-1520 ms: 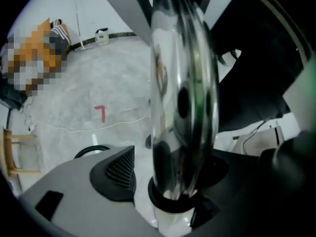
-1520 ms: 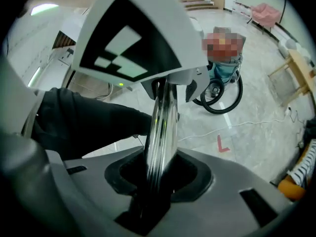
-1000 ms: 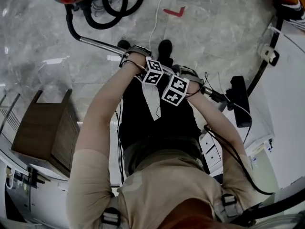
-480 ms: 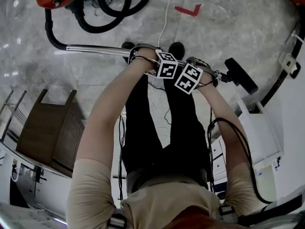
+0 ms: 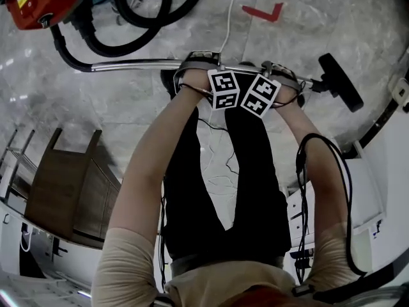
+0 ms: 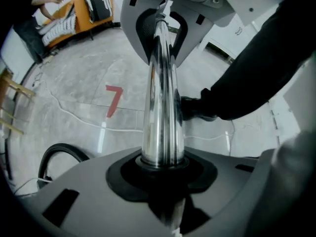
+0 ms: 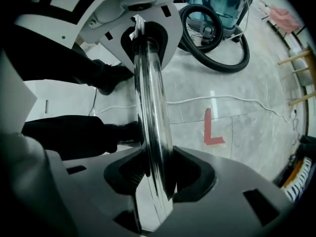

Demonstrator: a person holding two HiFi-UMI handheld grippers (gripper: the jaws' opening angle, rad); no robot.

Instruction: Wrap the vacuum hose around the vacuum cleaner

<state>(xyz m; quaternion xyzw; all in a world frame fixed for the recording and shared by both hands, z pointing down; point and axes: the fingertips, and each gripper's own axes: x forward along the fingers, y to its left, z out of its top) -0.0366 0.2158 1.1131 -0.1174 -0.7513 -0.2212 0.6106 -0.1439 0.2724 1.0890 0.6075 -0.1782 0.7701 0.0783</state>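
Note:
A chrome vacuum wand (image 5: 137, 64) lies nearly level across the head view, with a black floor brush (image 5: 342, 91) on its right end. From its left end a black hose (image 5: 67, 51) curves up to the red vacuum cleaner (image 5: 32, 2). My left gripper (image 5: 199, 62) is shut on the wand; its jaws have just been closing with the tube (image 6: 160, 107) between them. Close on its right, my right gripper (image 5: 281, 75) is shut on the same tube (image 7: 150, 122). Each gripper view shows its own gripper, left (image 6: 163, 172) and right (image 7: 153, 177), clamping the tube.
More black hose loops (image 5: 144, 8) lie by a teal canister (image 7: 222, 4). A white cord (image 5: 227, 18) and a red tape mark (image 5: 262, 11) are on the marble floor. A wooden chair (image 5: 70, 190) stands at left, white furniture (image 5: 377, 190) at right. The person's shoes (image 6: 197, 107) stand under the wand.
The wand has swung from sloping down to the right to nearly level. Both grippers moved with it, up the picture. The brush head shifted right and up.

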